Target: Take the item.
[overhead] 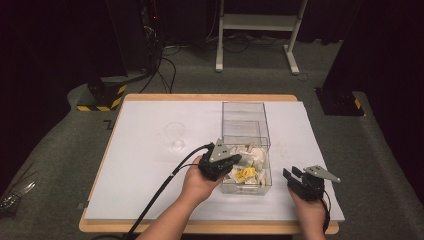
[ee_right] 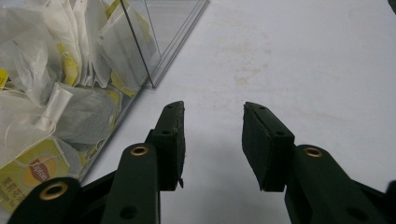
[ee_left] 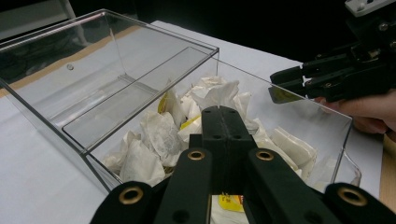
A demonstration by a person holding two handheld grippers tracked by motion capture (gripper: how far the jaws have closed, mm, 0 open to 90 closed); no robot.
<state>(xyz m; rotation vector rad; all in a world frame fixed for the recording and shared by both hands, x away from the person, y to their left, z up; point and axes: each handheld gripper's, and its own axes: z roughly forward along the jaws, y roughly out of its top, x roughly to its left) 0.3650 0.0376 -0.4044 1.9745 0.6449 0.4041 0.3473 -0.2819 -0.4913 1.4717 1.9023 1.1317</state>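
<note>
The left gripper [overhead: 235, 161], jaws shut, hovers over the tea bags [overhead: 248, 162] at centre frame in the clear plastic box [overhead: 243, 110], perhaps pinching one. The right gripper [ee_right: 212, 140] waits open and empty over the white table [ee_right: 303, 56]; its view reads a Lipton tag [ee_right: 25, 175].

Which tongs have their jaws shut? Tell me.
The left tongs, over the tea bags in the clear box; their jaws meet. The right tongs, beside the box, stand apart with nothing between.
</note>
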